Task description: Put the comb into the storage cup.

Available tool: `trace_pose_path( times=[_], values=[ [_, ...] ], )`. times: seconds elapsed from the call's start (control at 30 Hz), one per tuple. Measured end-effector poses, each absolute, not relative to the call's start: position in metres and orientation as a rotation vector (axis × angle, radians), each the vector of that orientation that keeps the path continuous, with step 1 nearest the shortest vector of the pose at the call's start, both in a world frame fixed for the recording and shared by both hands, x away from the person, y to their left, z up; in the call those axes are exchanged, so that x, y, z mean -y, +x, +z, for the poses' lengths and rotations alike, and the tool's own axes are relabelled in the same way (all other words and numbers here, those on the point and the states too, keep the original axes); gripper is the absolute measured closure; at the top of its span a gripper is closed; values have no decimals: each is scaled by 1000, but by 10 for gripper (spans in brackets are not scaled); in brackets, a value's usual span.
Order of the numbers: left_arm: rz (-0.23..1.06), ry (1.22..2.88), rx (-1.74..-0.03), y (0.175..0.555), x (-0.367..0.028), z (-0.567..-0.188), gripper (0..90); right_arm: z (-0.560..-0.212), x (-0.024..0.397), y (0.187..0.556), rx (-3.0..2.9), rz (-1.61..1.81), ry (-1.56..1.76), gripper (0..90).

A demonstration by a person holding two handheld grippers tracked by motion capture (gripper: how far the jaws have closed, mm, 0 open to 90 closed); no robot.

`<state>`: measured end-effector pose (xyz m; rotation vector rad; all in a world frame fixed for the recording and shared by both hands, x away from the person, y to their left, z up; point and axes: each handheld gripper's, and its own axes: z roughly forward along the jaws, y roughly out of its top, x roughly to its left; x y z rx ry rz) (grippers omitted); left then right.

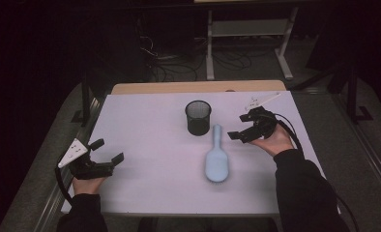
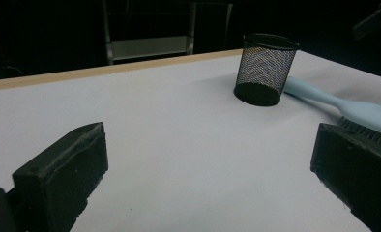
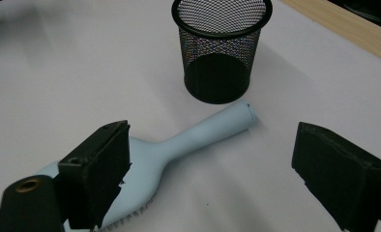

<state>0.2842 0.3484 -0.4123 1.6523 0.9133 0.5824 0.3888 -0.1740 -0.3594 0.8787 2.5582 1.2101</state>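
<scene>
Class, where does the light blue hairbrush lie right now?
In the high view, the hairbrush lies flat right of centre on the table, handle tip beside the mesh cup.

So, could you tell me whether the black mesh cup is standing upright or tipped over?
Upright. The mesh cup stands on its base on the white table, its open rim facing up, with the blue hairbrush lying flat just beside it.

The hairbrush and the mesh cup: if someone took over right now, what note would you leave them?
Left gripper: jaws open, empty, near the table's left edge.
Right gripper: jaws open, empty, beside the brush handle.
Hairbrush: lies flat, bristles down, handle end close to the mesh cup, which stands upright and looks empty.
Done: nothing picked up yet.
Left: probably grasp the brush; the cup seems its likely place.
</scene>
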Motion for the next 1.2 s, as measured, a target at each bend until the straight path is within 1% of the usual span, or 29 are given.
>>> trace_pose_path(
  times=[0.53,0.7,0.8,1.2],
  values=[
    [579,1664,-916,285,-347,-412,0,-370,161,397,-2587,1201,864,225],
    [579,1667,-914,285,-346,-412,0,-370,157,398,-2601,1202,849,285],
    [578,1665,-915,285,-347,-413,0,-371,154,399,-2603,1195,846,343],
    [579,1668,-915,285,-347,-413,0,-373,146,403,-2594,1178,858,466]
  ],
)
